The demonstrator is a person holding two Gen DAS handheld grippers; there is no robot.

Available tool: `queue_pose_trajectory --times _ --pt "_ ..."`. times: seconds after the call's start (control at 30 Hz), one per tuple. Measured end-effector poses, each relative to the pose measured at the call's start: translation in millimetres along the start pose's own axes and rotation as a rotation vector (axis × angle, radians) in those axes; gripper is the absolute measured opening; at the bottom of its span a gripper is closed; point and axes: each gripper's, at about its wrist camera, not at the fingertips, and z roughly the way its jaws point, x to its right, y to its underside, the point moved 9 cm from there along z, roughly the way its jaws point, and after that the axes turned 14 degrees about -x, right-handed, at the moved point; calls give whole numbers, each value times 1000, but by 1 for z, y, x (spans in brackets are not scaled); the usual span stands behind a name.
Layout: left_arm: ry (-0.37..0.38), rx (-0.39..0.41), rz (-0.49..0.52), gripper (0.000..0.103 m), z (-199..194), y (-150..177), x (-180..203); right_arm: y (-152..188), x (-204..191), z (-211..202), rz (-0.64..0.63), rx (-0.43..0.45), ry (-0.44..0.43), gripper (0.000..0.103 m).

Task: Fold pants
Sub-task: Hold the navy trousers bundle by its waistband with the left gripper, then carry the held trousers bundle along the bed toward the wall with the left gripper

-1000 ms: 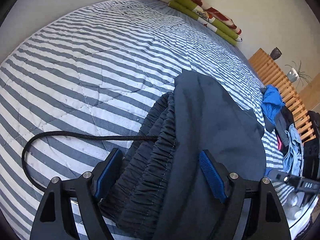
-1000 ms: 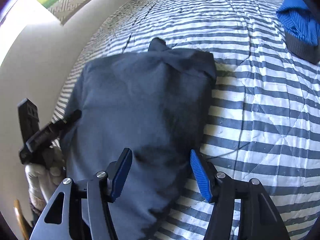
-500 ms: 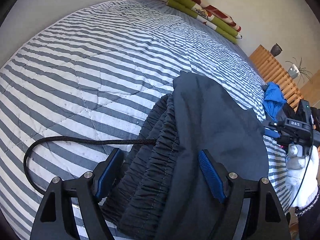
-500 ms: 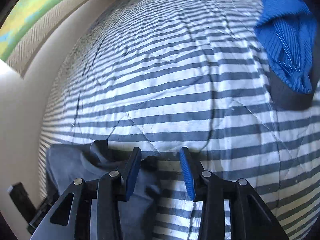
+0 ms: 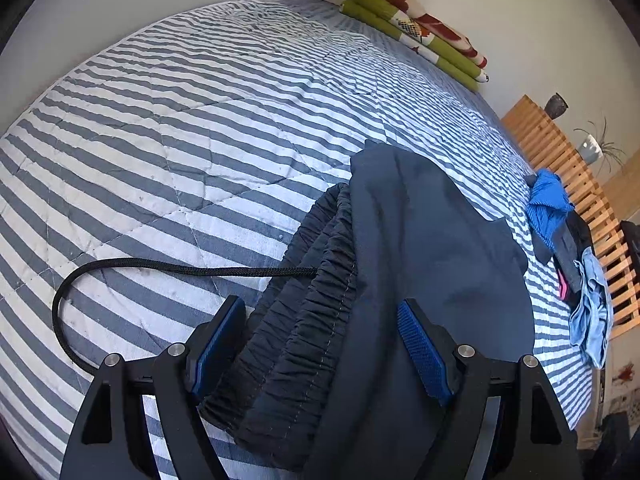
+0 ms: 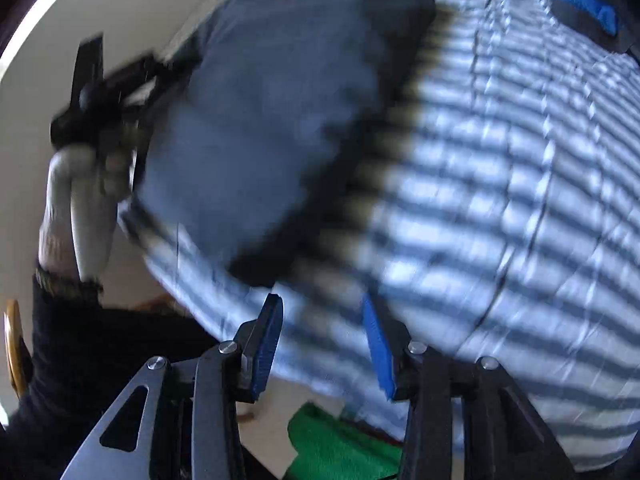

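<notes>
Striped bedspread [image 5: 200, 128] under folded pants [image 5: 420, 260], both grippers' fingers [image 5: 420, 344] apart, empty.

Pants [image 5: 432, 240]: dark navy woven cloth, matt; waistband [image 5: 304, 320] gathered and puckered, rest smooth. Drawstring [image 5: 160, 268]: black braided cord. Bedcover [image 5: 200, 120]: quilted striped cloth, matt. Left gripper [image 5: 320, 344]: matt black plastic frame, blue ribbed pads [image 5: 420, 344], bright metal screws [image 5: 465, 351]. Headboard [image 5: 560, 152]: bare slatted wood.
</notes>
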Motion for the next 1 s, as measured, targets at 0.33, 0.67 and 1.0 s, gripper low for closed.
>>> queue_pose_trajectory --times 0.33,0.67,1.0 --pt "50 27 13 81 -22 -2 0 -31 -9 -93 -52 108 53 47" --pt "84 -43 27 90 13 -11 1 -153 74 -45 240 141 -106 73" --pt "48 0 59 52 11 -1 13 -171 52 -5 225 169 -194 72"
